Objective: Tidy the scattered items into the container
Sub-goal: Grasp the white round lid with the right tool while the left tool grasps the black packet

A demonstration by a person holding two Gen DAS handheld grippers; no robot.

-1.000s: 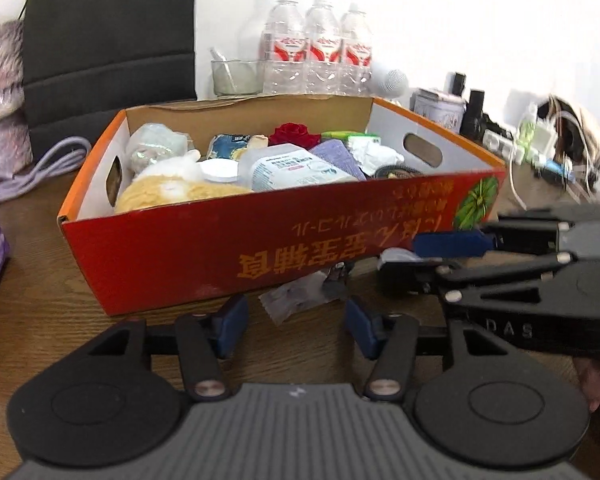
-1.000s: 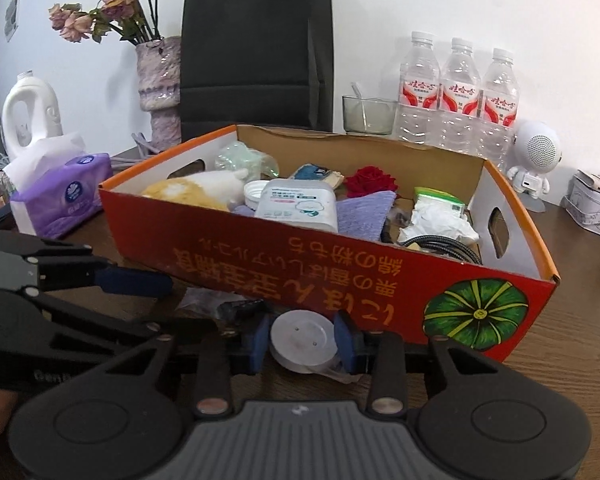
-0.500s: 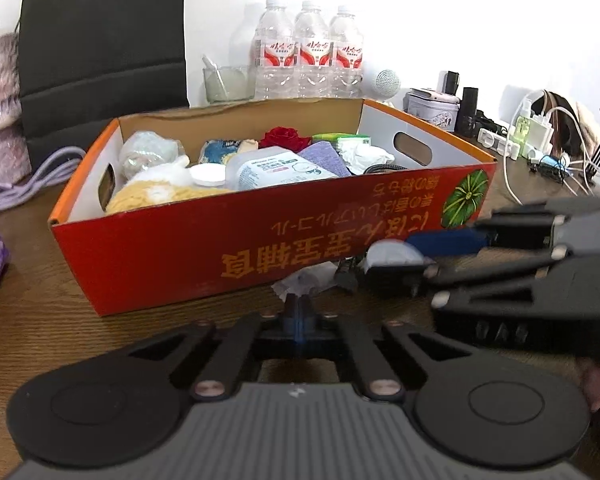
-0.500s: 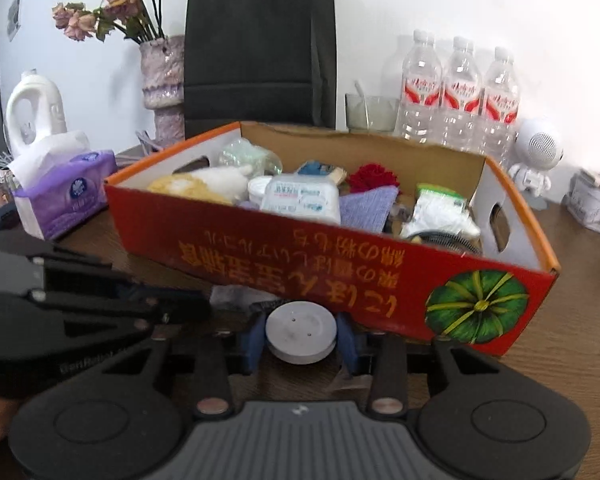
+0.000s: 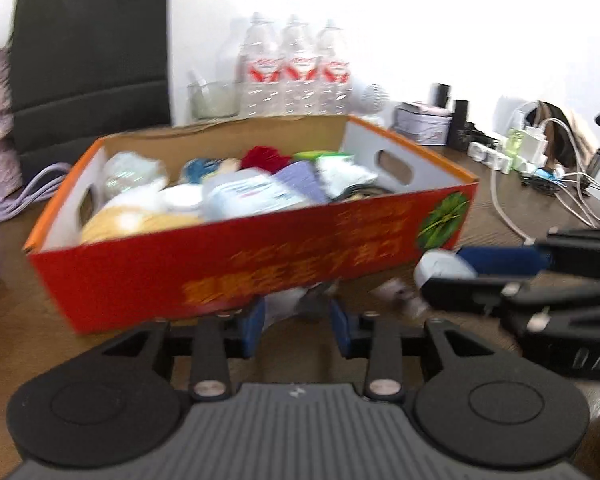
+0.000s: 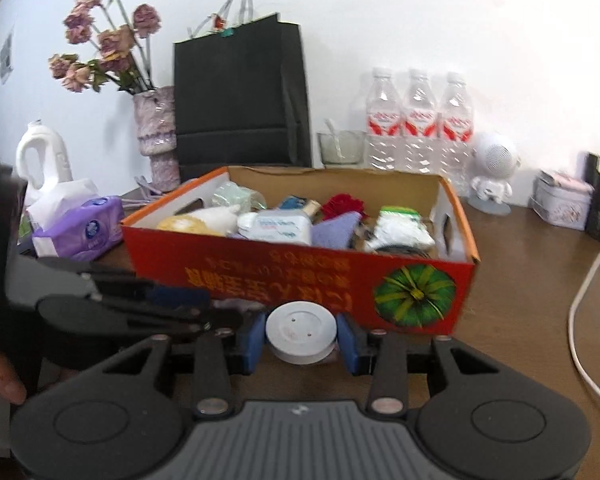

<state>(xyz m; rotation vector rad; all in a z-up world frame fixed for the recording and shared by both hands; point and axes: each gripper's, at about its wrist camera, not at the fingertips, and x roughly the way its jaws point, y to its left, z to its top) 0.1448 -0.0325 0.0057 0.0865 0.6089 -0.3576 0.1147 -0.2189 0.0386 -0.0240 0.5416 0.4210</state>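
Note:
A red and orange cardboard box stands on the wooden table, full of packets, cloths and a red flower. My right gripper is shut on a white round disc and holds it up in front of the box's near wall. The disc also shows in the left wrist view. My left gripper is open, low in front of the box, with a crumpled clear wrapper holding a dark item between its blue pads. The left wrist view is blurred.
Behind the box stand three water bottles, a glass bowl, a black paper bag and a vase of dried flowers. A purple tissue pack lies left. Cables and chargers lie right.
My right gripper has lifted the white disc off the table. My left gripper shut half a second ago and has opened again around the wrapper. Both cameras have risen.

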